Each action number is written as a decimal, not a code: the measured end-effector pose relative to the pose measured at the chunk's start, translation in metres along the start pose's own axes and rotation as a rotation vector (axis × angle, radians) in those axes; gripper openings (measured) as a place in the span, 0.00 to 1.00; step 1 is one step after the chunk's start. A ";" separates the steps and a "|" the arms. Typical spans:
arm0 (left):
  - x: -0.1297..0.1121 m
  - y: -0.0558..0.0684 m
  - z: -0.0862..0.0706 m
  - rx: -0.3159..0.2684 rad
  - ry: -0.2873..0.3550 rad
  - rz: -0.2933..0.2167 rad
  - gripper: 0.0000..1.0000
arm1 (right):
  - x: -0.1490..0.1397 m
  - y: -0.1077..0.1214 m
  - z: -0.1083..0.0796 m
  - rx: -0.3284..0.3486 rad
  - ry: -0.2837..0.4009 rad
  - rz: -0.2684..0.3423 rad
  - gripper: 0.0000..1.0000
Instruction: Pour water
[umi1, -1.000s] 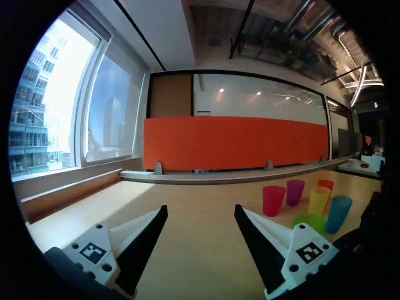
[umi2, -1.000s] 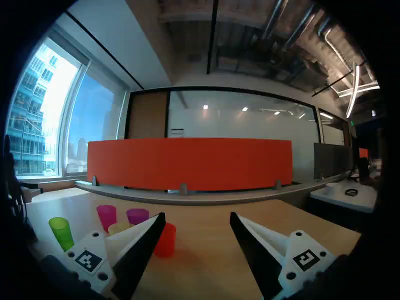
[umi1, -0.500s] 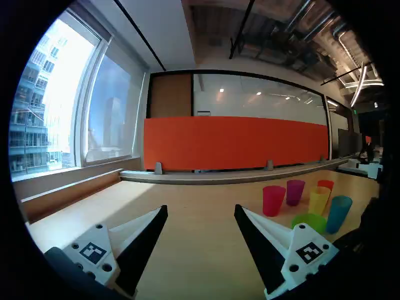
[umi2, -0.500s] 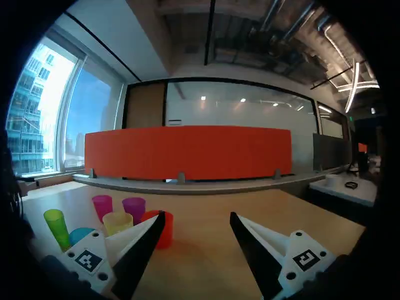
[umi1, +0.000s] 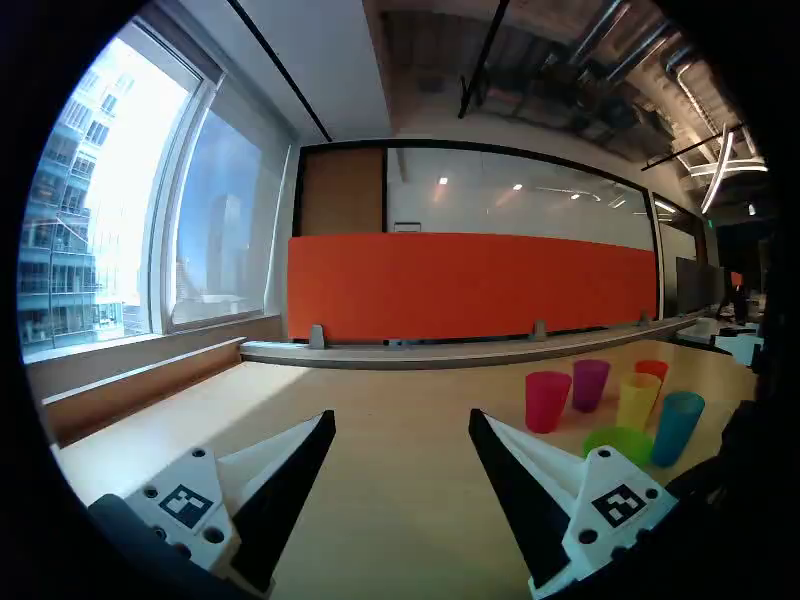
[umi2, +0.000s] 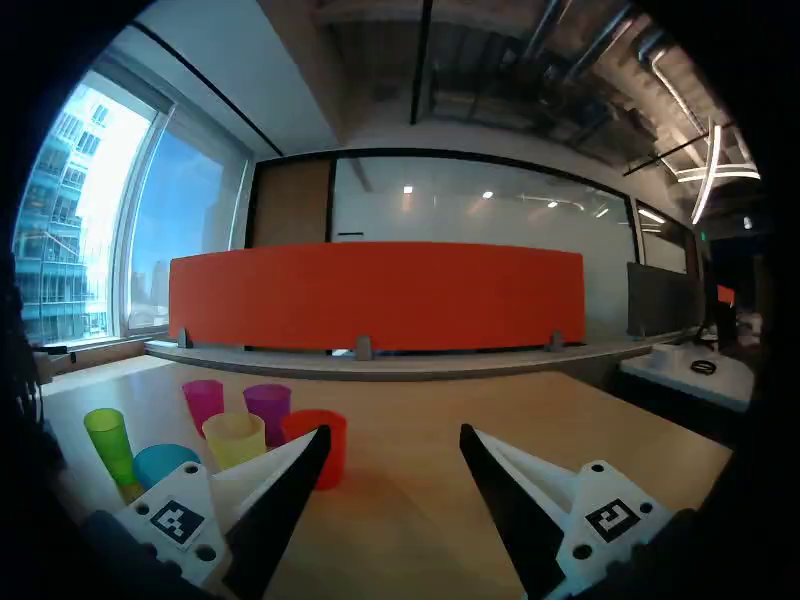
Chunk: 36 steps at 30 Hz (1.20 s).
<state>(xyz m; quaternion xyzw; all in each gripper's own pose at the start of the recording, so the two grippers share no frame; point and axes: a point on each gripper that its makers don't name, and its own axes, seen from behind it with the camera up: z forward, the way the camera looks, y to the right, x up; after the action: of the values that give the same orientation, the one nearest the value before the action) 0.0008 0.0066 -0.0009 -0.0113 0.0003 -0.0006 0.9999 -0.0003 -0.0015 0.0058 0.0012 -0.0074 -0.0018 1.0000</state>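
Several coloured plastic cups stand in a cluster on the wooden table. In the left gripper view they are at the right: a pink cup (umi1: 546, 400), a purple cup (umi1: 590, 384), a yellow cup (umi1: 638, 399), an orange cup (umi1: 652, 370), a blue cup (umi1: 677, 427) and a green cup (umi1: 618, 441). My left gripper (umi1: 400, 440) is open and empty, left of the cluster. In the right gripper view the cups sit at the left: green (umi2: 107, 445), blue (umi2: 162, 463), yellow (umi2: 234, 440), pink (umi2: 203, 404), purple (umi2: 268, 410), orange (umi2: 318, 445). My right gripper (umi2: 393, 450) is open and empty just above the table; its left fingertip overlaps the orange cup.
The wooden table (umi1: 400, 500) runs back to a grey rail and an orange divider panel (umi1: 470, 285). Large windows (umi1: 100, 230) line the left side. A second desk (umi2: 690, 385) with small items stands at the right.
The right gripper has risen and tilted, so the cups show more fully and the blue cup has come into view. The left gripper has stayed still.
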 end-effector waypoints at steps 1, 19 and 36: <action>0.000 0.000 0.000 0.000 0.000 0.000 0.99 | 0.000 0.000 0.000 -0.001 0.002 -0.003 1.00; -0.001 0.000 0.000 0.000 0.000 0.000 0.99 | 0.001 0.002 -0.005 -0.014 0.014 0.003 1.00; -0.001 0.000 0.000 0.000 0.000 0.000 0.99 | 0.000 0.003 -0.005 -0.015 0.014 0.003 1.00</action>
<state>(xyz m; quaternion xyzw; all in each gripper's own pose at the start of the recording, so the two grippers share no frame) 0.0002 0.0066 -0.0013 -0.0112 0.0003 -0.0005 0.9999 0.0001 0.0016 0.0006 -0.0063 -0.0003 -0.0002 1.0000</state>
